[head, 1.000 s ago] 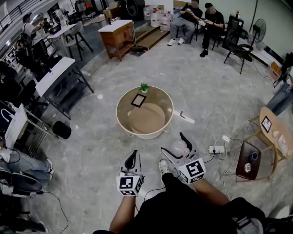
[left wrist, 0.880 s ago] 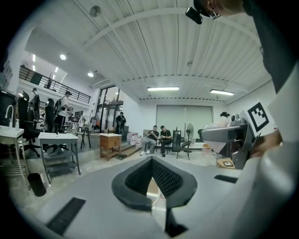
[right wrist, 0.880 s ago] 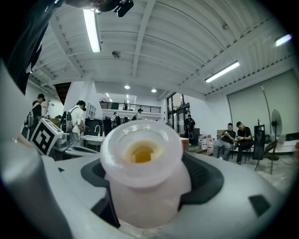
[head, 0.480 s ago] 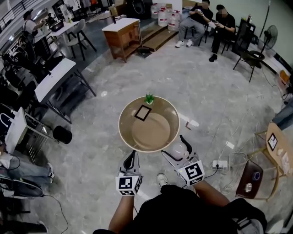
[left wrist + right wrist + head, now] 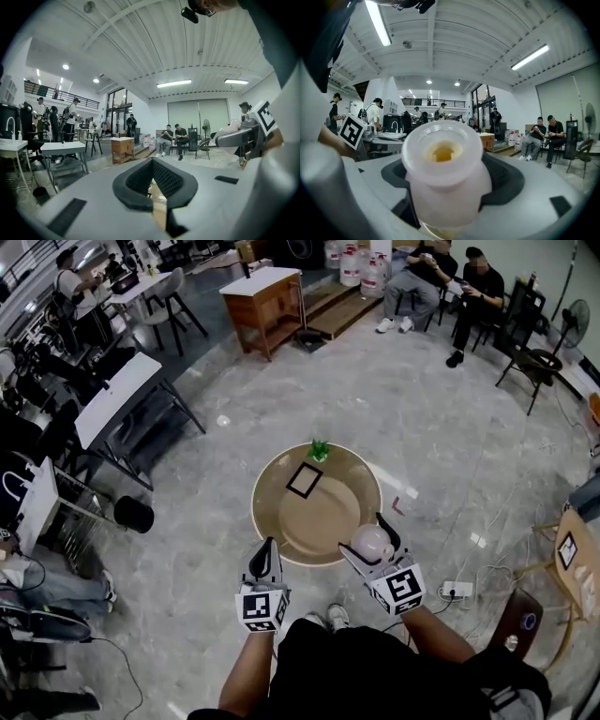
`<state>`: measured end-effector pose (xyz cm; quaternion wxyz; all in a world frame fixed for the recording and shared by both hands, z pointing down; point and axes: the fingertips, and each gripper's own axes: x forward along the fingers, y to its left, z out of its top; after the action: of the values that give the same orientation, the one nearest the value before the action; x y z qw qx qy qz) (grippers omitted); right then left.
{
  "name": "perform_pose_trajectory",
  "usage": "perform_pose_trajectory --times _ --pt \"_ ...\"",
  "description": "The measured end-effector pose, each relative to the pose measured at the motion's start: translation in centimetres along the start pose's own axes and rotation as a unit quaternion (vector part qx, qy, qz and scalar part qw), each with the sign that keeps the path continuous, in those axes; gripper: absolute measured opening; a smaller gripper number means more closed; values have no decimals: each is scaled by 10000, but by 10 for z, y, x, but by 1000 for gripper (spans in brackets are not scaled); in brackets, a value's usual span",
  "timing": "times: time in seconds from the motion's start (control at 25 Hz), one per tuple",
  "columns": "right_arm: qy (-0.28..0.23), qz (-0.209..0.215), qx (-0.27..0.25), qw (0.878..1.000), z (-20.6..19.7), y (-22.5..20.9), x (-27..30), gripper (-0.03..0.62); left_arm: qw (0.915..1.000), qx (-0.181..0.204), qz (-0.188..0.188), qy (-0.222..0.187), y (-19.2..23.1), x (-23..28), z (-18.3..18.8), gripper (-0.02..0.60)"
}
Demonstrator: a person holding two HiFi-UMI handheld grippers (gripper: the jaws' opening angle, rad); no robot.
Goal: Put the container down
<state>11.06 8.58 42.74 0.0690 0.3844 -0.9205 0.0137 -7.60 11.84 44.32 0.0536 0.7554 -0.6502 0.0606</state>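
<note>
A translucent white container with a wide round rim is held in my right gripper, which is shut on its body. It hangs over the near right rim of the round tan table. In the right gripper view the container fills the middle, mouth facing the camera, with yellowish contents inside. My left gripper is shut with nothing in it, just short of the table's near left edge. Its dark pads meet in a V.
A black-framed card and a small green plant sit on the far part of the table. White desks and chairs stand at the left. People sit at the back right. A power strip and cables lie on the floor at the right.
Both grippers have come closer to the round table. The right gripper with the container has gone from over the floor to over the table's near rim.
</note>
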Motion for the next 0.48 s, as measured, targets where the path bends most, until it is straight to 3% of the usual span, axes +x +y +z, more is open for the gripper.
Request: perform_pose_trajectory --times 0.48 --pt "223 -156 310 9991 -16 -23 114 419 9991 105 -402 -102 60 81 -5 -8"
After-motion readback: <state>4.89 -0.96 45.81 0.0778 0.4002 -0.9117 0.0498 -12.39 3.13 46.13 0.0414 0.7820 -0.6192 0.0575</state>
